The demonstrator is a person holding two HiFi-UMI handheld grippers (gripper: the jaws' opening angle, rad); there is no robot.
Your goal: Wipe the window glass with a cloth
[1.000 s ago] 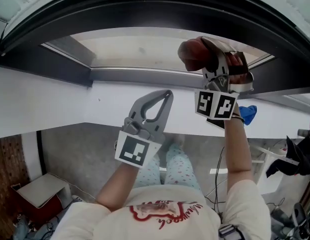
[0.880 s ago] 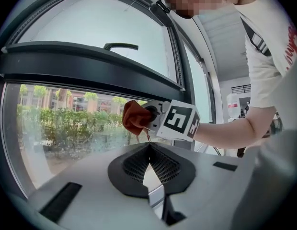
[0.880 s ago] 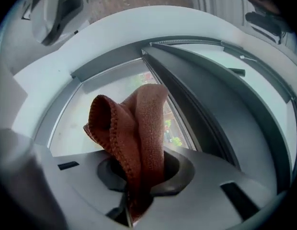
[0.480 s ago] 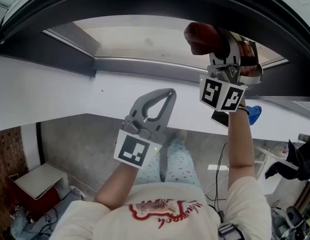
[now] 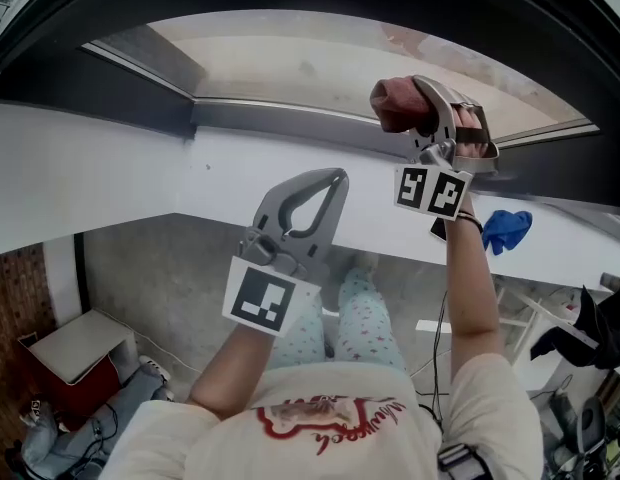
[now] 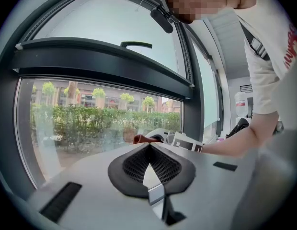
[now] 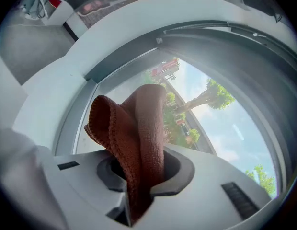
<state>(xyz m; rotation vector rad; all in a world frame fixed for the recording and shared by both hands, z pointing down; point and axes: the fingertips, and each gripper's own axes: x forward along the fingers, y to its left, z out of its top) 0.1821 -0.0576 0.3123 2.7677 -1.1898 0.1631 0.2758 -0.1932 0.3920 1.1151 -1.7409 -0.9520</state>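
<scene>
Pinching the reddish-brown cloth between its jaws, the right gripper holds it up by the window glass; its own view shows the folds bunched vs. trees & street outside, contact w/ the pane unclear. The left gripper view shows jaws pressed together, nothing between; only head view shows it lower, before the white sill, plus a blue item at the sill's right.

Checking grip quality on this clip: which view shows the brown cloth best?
The right gripper view: the cloth fills the centre, clamped in the jaws of the right gripper, folds and weave clear. The head view shows only a bunched end near the window glass; the left gripper view, a small distant sliver.
</scene>
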